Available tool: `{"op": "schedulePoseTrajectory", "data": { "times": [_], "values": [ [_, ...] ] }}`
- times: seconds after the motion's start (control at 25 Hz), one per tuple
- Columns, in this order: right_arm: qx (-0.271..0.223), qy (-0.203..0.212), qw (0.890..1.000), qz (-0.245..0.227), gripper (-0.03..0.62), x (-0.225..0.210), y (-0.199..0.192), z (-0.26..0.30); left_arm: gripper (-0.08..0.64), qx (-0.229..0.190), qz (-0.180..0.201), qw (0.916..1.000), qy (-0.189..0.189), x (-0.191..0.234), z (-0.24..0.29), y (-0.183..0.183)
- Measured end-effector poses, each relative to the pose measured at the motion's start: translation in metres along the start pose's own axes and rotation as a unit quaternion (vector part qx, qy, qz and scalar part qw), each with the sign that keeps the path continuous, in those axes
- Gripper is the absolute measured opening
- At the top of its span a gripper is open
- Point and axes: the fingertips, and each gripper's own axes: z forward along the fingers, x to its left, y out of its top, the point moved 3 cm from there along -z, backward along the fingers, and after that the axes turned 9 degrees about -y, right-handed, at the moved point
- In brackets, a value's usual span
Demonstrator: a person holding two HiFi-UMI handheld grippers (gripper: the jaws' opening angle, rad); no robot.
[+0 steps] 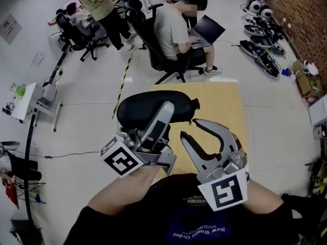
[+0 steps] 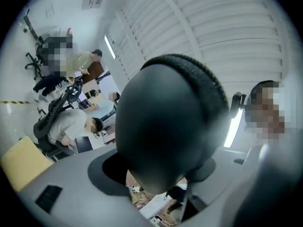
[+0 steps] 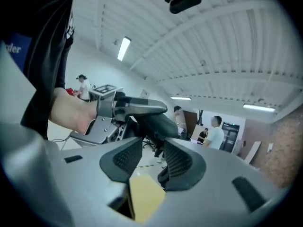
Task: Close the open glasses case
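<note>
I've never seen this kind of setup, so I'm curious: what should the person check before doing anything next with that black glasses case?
1. Hold on the glasses case: ok, it sits clamped in the left gripper.
2. Other hand free to help: ok, the right gripper has its jaws apart with nothing between them.
3. Case shut all round: cannot tell; from above it looks closed, but the seam is not fully in view.
4. Place to set it down: ok, the wooden table lies below both grippers.
5. Bystanders out of the way: ok, the seated person works beyond the table.
</note>
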Motion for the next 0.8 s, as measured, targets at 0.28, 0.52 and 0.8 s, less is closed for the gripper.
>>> {"op": "schedulePoseTrajectory", "data": {
  "times": [0.28, 0.52, 0.8],
  "values": [
    [0.009, -0.058, 0.995, -0.084, 0.047, -0.008, -0.008, 0.008, 0.290, 0.000, -0.007, 0.9999, 0.013, 0.005, -0.001, -0.009],
    [0.008, -0.050, 0.994, -0.100, 0.013, -0.012, -0.009, 0.005, 0.290, 0.010, -0.010, 0.9999, 0.009, 0.004, 0.002, -0.011],
    [0.050, 0.041, 0.997, -0.032, 0.012, -0.012, -0.017, 0.003, 0.290, 0.043, 0.028, 0.9986, 0.014, 0.004, 0.001, -0.016]
  ]
}}
